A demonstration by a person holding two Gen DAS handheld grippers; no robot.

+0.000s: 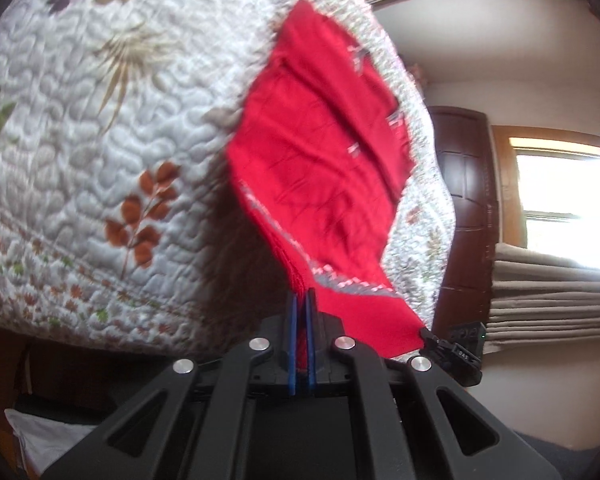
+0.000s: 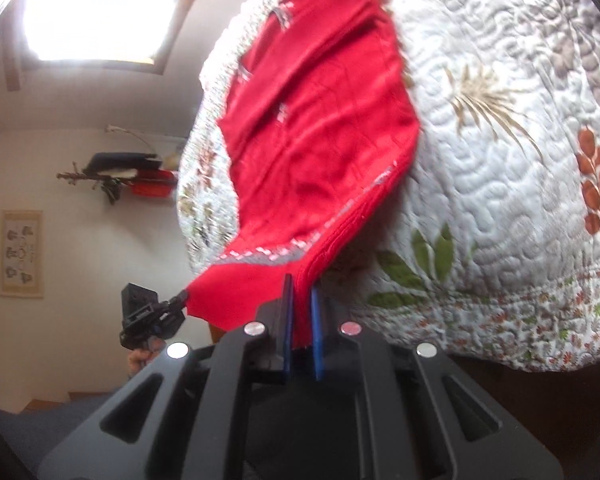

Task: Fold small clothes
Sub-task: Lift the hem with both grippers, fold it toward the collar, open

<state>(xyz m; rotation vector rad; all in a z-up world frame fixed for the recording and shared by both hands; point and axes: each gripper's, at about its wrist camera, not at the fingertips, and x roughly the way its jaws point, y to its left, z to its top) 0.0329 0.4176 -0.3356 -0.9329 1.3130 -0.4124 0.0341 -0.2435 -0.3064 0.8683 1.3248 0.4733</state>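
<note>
Red cloth lies on a white quilt with leaves and flowers sewn on it. It is a small piece of clothing with a thin silver band near one edge. Most of it rests flat on the quilt, close to the quilt's edge, and the near edge is lifted up.

Both tongs pinch that lifted edge. The left gripper has its blue pads pressed together on a bunch of red layers. The right gripper pinches the same edge a bit further along, with cloth between its pads. In the left view the right gripper's tip shows at the red corner.

What could go wrong? The pictures are blurry, so I think the tongs are moving fast. A quick pull could make the cloth slip out of one pinch, and then that side would flop down crooked.

The left tongs seem to hold many layers. If some slide out, the fold gets messy.

The cloth sits near the quilt's edge. A pull that way could drag it off the bed.

If one side goes further than the other, the fold ends up slanted.
</note>
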